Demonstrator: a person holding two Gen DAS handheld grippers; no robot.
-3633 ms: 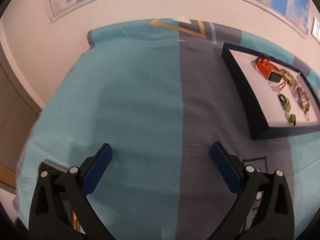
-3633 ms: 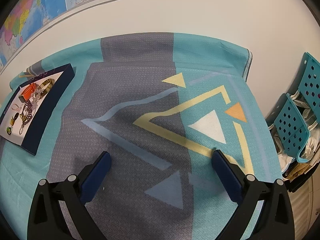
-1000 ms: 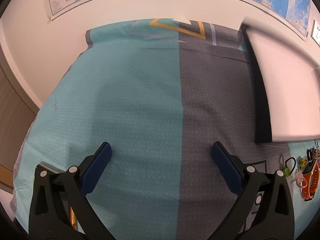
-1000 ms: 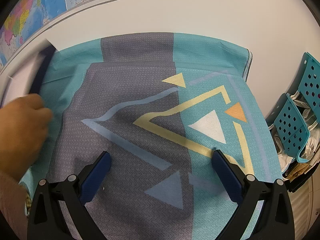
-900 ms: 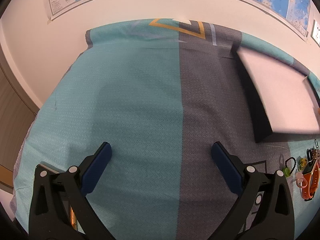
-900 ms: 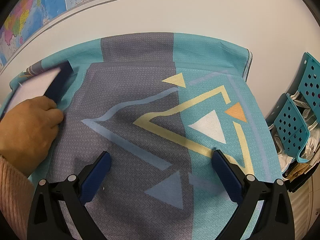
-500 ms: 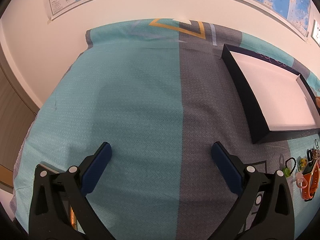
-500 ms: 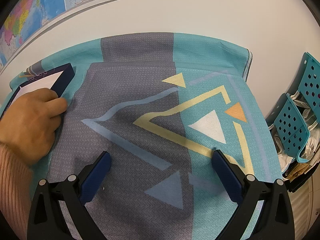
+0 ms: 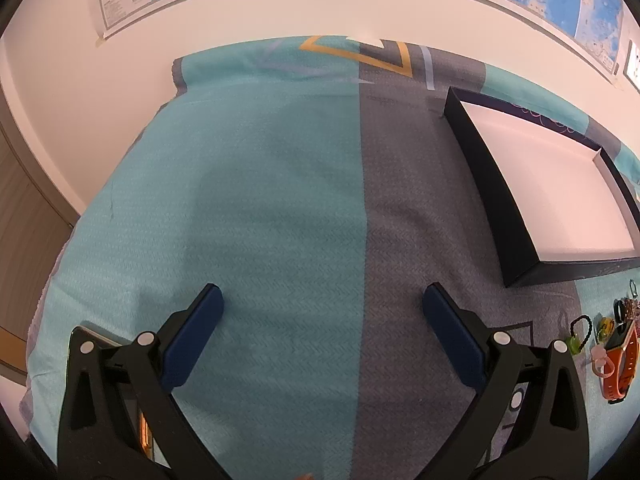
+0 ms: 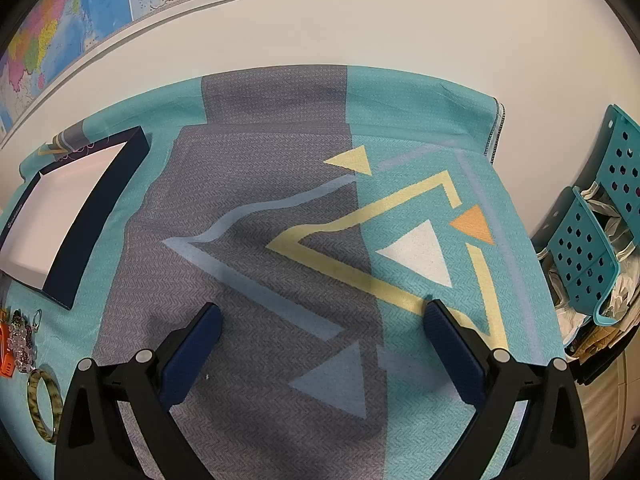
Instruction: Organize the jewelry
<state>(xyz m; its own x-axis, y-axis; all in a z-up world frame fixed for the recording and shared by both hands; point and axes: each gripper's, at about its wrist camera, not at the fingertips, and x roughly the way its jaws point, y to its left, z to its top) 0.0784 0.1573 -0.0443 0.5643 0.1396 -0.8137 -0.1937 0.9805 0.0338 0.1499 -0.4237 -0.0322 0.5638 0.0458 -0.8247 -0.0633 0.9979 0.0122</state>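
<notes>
Both tongs hover low over a counter covered by a patterned cloth (image 10: 280,208) in teal and grey with yellow, white and orange triangles. The left tongs (image 9: 320,312) stand wide open with nothing between their blue pads, above the seam where the teal half meets the grey half. The right tongs (image 10: 320,328) are likewise spread wide and hold nothing, over the yellow and pale blue lines of the pattern.

A shallow dark tray (image 9: 486,184) with a white lining lies flat on the cloth, to the right in the left view and at the far left in the right view. Nothing shows on its white floor.

The jewelry lies loose on the cloth just in front of the tray's near corner, outside it. An orange watch (image 9: 622,364) lies there beside a pink ring-shaped piece (image 9: 600,364), a green piece on a black cord (image 9: 578,334) and a few small items too tiny to tell apart. In the right view a green-and-yellow bangle (image 10: 44,406) lies nearest the camera, with a beaded cluster (image 10: 22,344) beyond it.

A map (image 10: 72,16) hangs on the wall behind the counter. Teal perforated baskets (image 10: 588,256) stand off the right edge.
</notes>
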